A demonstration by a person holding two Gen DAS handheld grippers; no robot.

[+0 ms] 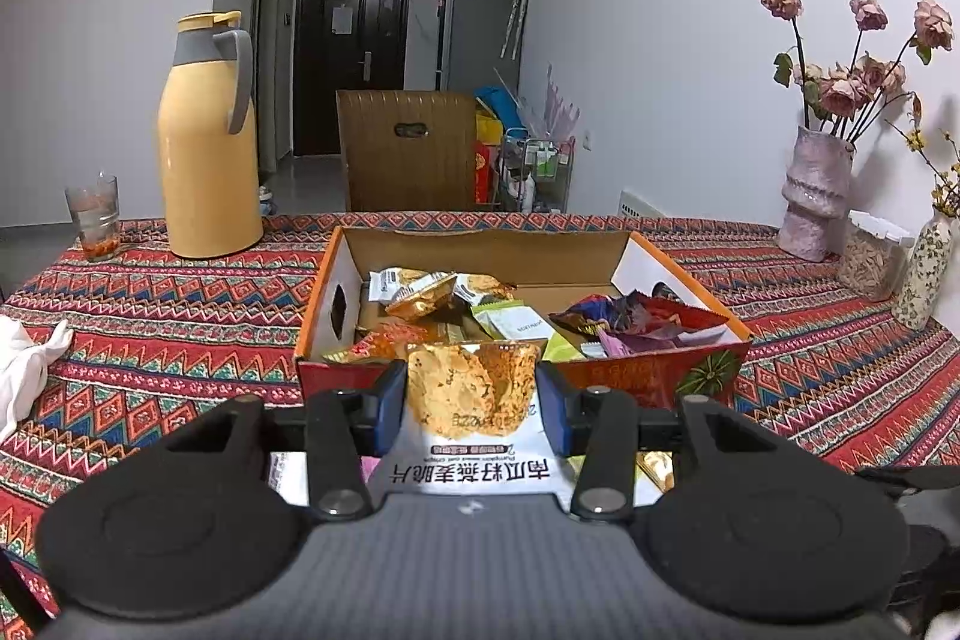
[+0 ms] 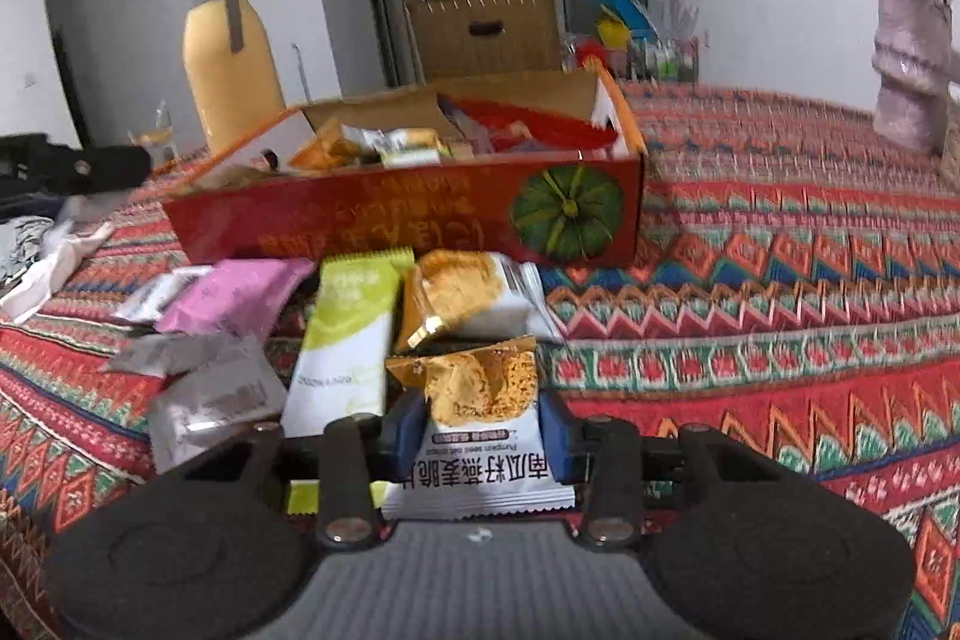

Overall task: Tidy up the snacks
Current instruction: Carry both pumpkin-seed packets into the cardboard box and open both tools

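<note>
1. Blue pads on your left gripper (image 1: pixel 473 400) are pinching a white-and-gold oat crisp packet (image 1: pixel 471 403) by its sides, with the claw angling gently down toward the cardboard snack box (image 1: pixel 480 244) just ahead of it.
2. You are tilting your right gripper (image 2: pixel 480 421) more steeply toward the patterned tablecloth (image 2: pixel 780 292), and its blue pads are pressing on a second oat crisp packet (image 2: pixel 480 400) of the same print.
3. The right wrist view is looking blurred, so the small print on the loose packets is staying unreadable; the lower ends of both held packets are being cut off behind the gripper bodies.
4. In the left wrist view, the near wall of the box is hiding behind the held packet and the fingers.
5. Loose snacks are lying between your right claw and the box: a green-and-white sachet (image 2: pixel 345 340) just left of the held packet, a pink packet (image 2: pixel 234 298) further left, another crisp packet (image 2: pixel 468 295) just beyond.
6. The box is sitting mid-table, already holding mixed wrappers, with a yellow thermos jug (image 1: pixel 207 142) standing well to its left.
</note>
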